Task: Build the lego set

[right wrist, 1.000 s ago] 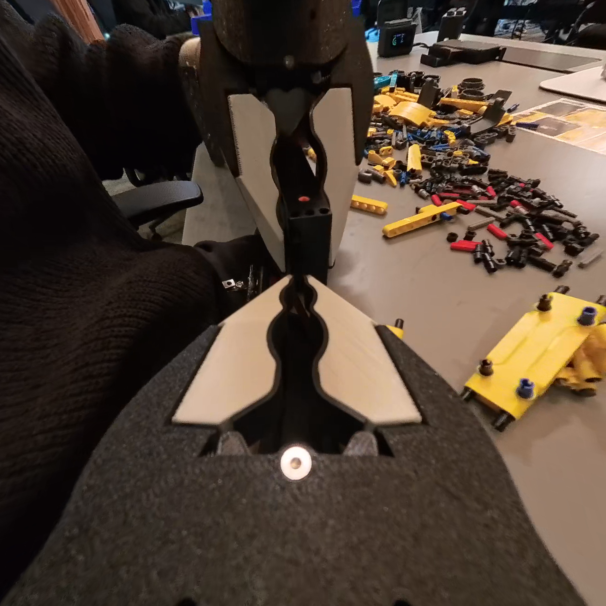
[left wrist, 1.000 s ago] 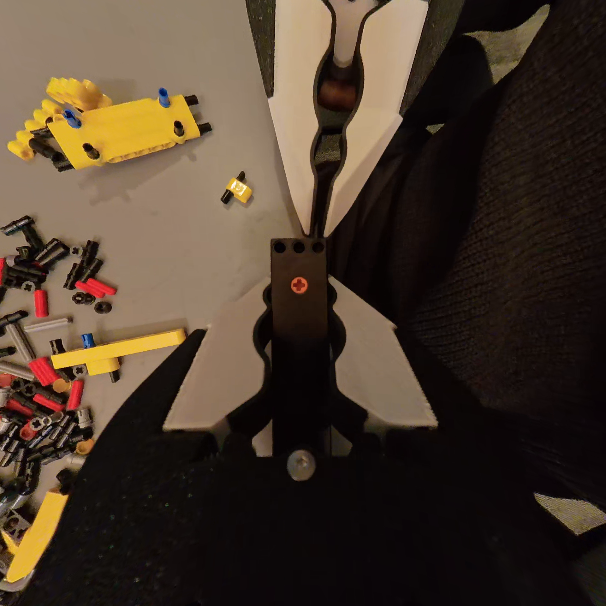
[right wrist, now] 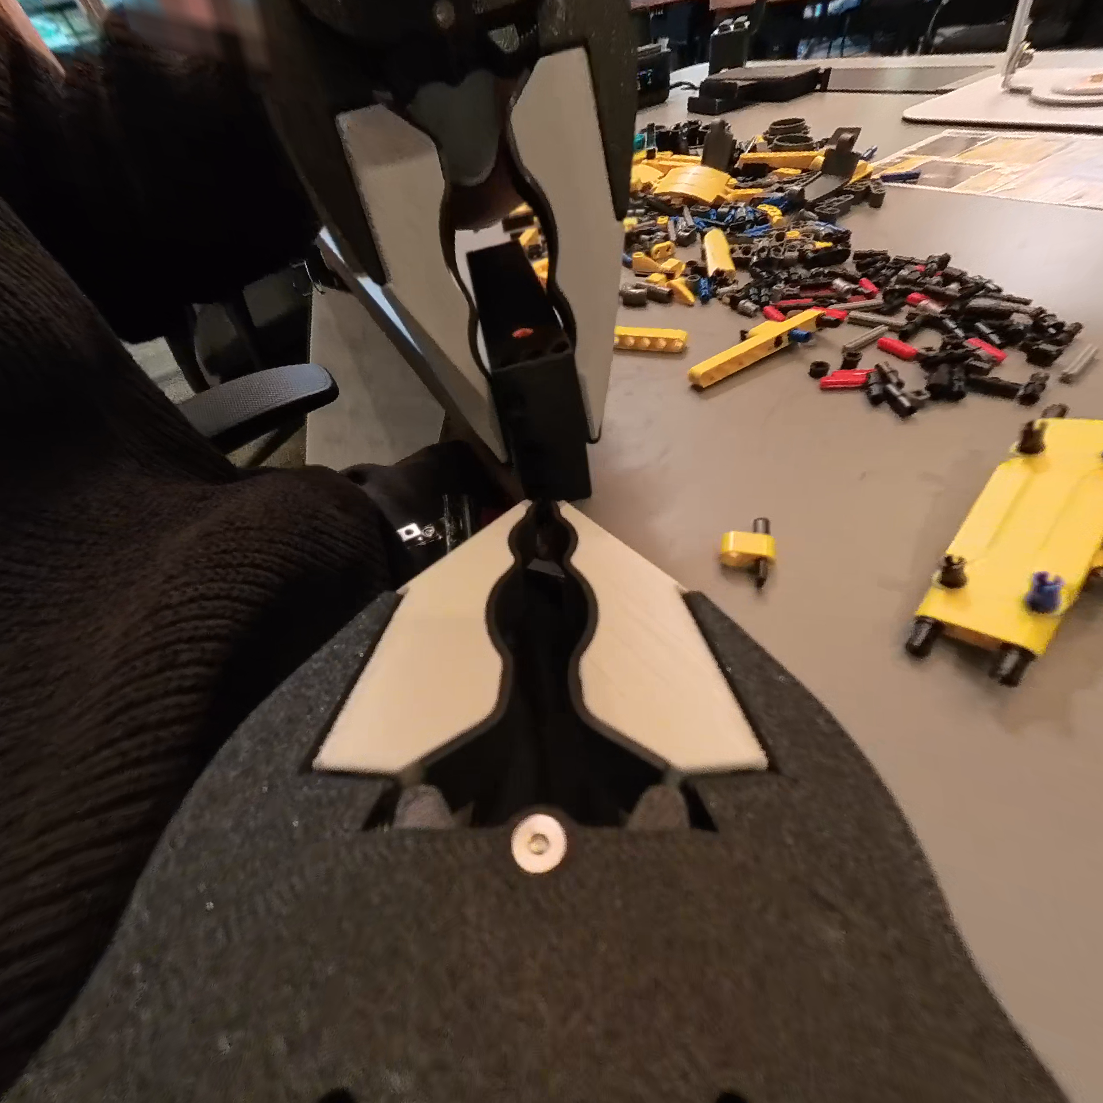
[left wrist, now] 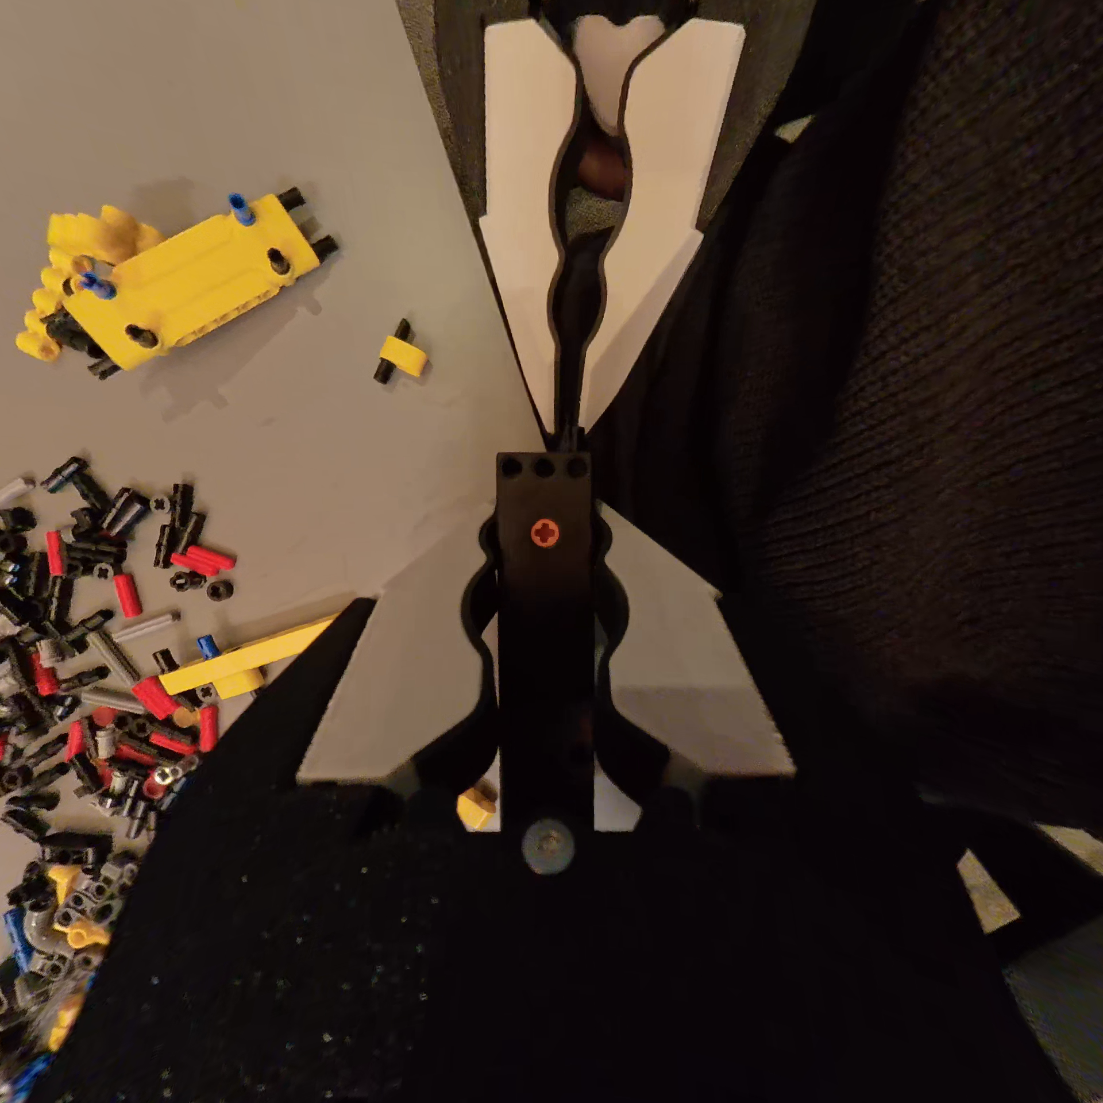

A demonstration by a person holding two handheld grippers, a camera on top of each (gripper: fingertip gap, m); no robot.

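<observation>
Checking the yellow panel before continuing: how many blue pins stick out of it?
2. One blue pin at the yellow panel's upper end in the left wrist view, the other at its left end; underside hidden.

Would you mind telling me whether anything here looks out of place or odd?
One thing: a small yellow connector with a black pin lies alone on the table, apart from the loose parts pile and the yellow assembly. Both grippers, left and right, meet at a black block.

left gripper (left wrist: 546, 537) clamped on a black block (left wrist: 546, 627), right gripper (right wrist: 542, 507) closed tip-to-tip against it, pinching a small black piece
</observation>
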